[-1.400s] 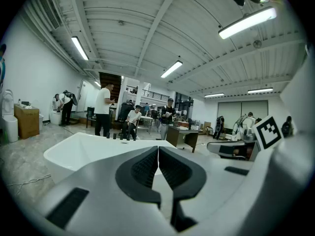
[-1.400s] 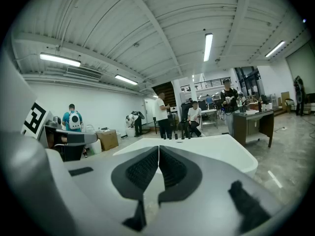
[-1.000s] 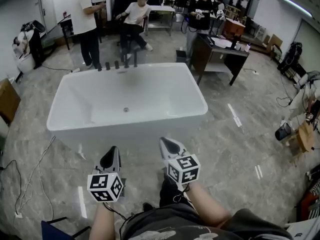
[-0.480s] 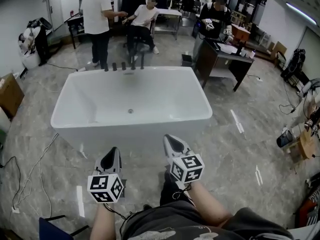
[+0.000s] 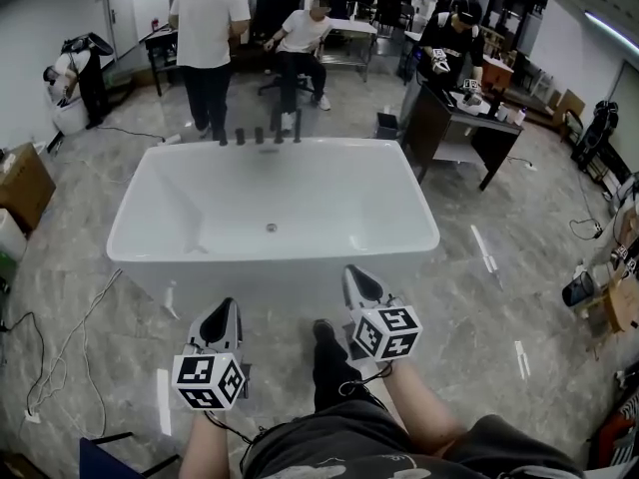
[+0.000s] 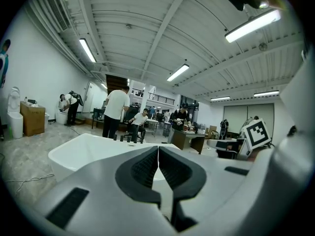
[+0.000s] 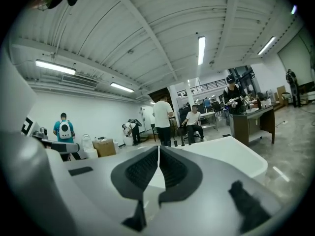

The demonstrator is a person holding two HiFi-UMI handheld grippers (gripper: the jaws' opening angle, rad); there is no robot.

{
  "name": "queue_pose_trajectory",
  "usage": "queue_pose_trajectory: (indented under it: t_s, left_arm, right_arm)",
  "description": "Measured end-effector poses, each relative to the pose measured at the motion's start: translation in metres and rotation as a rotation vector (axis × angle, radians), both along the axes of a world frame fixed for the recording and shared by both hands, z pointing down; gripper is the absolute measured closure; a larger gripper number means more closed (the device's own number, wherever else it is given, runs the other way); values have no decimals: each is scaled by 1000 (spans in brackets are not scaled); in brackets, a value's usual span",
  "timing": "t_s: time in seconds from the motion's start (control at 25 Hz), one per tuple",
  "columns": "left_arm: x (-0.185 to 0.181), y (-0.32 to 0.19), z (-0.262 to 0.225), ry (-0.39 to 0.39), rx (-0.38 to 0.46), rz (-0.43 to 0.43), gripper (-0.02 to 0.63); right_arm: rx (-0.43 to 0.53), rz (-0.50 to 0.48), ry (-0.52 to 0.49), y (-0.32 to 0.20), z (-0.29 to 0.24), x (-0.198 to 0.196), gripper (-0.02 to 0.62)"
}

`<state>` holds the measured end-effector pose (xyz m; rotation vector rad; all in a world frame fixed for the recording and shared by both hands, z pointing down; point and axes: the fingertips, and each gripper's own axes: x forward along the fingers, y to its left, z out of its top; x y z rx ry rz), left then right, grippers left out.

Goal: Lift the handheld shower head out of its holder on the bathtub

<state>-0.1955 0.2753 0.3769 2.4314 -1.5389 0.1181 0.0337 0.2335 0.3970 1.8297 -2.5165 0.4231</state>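
A white freestanding bathtub [image 5: 272,257] fills the middle of the head view. On its far rim stands a row of dark fittings [image 5: 260,136]; which one is the handheld shower head I cannot tell at this distance. My left gripper [image 5: 228,308] is shut and empty, short of the tub's near wall. My right gripper [image 5: 356,273] is shut and empty too, its tips close to the near rim. In the left gripper view the shut left gripper [image 6: 158,154] points at the tub [image 6: 81,146] and the fittings [image 6: 125,138]. The right gripper [image 7: 158,154] faces the tub [image 7: 231,154].
Behind the tub a person in a white shirt [image 5: 210,28] stands and another [image 5: 300,38] sits on a chair. A dark desk [image 5: 469,118] with a person at it is at the back right. A cardboard box [image 5: 20,183] and floor cables [image 5: 60,357] lie left.
Both grippers and the head camera have moved forward toward the bathtub, which now sits nearer and larger. Both grippers stay shut. The standing person has shifted slightly.
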Motion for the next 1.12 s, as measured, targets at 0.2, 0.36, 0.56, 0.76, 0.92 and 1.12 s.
queue_pose_trajectory:
  t_s: [0.2, 0.36, 0.56, 0.76, 0.92, 1.12]
  left_arm:
    - [-2, -48, 12, -8, -17, -24, 591]
    - [10, -101, 19, -10, -34, -36, 591]
    - [33, -175, 25, -14, -55, -45, 591]
    - [49, -243, 29, -8, -87, -67, 591]
    - [66, -302, 30, -7, -108, -78, 591]
    - [86, -378, 34, -7, -124, -93, 591]
  right_arm:
    - [8, -12, -9, -59, 12, 6, 568]
    - [-16, 0, -28, -119, 25, 27, 568]
    - [-54, 5, -40, -196, 38, 54, 568]
    - [-76, -13, -33, -271, 41, 71, 568]
    - [-95, -31, -30, -330, 44, 85, 568]
    - [-128, -45, -22, -407, 54, 105, 568]
